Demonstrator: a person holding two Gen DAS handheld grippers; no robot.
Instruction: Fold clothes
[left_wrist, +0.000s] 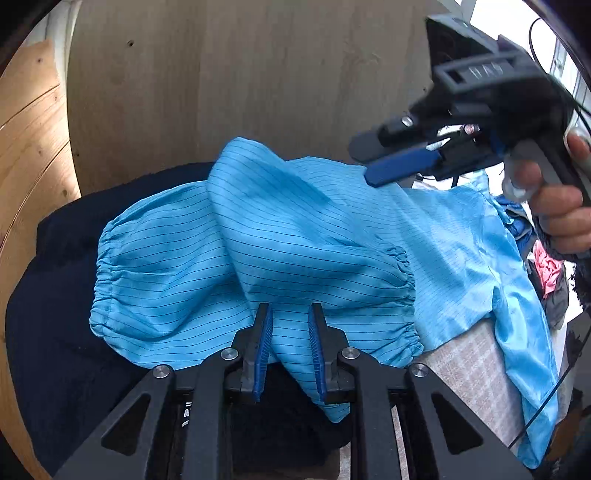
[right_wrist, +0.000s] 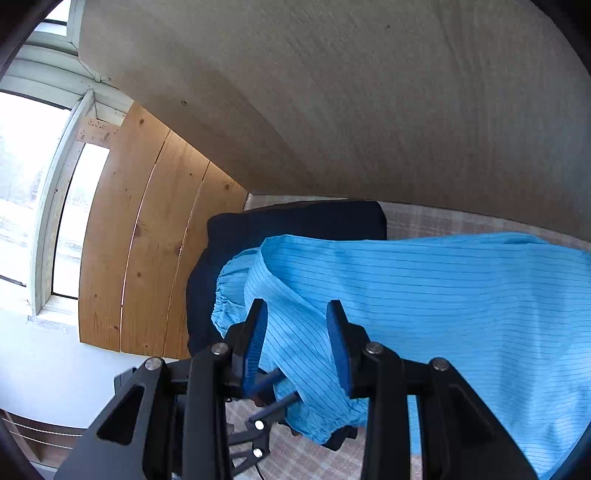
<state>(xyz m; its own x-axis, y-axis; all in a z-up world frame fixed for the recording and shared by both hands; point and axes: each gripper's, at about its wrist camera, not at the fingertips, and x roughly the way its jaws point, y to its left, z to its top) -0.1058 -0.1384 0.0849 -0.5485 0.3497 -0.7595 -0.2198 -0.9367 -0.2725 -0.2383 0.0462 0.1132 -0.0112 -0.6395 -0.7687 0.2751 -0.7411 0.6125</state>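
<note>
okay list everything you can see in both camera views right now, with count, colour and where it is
blue garment: one, light blue with thin dark stripes, elastic cuffs, draped over the dark garment and the bed surface
dark garment: one, navy, lying under the blue one, near the headboard
bed cover: one, pale checked, under the clothes
headboard: one, grey-beige, behind the clothes
wood panel: one, orange-brown planks, left of the headboard
window: one, white frame, far left in the right wrist view
clothes pile: pink and grey pieces, right edge
left gripper: black with blue pads, a fold of the blue garment between them
right gripper: black with blue pads, jaws apart over the blue garment
hand: one, holding the right gripper's handle
</note>
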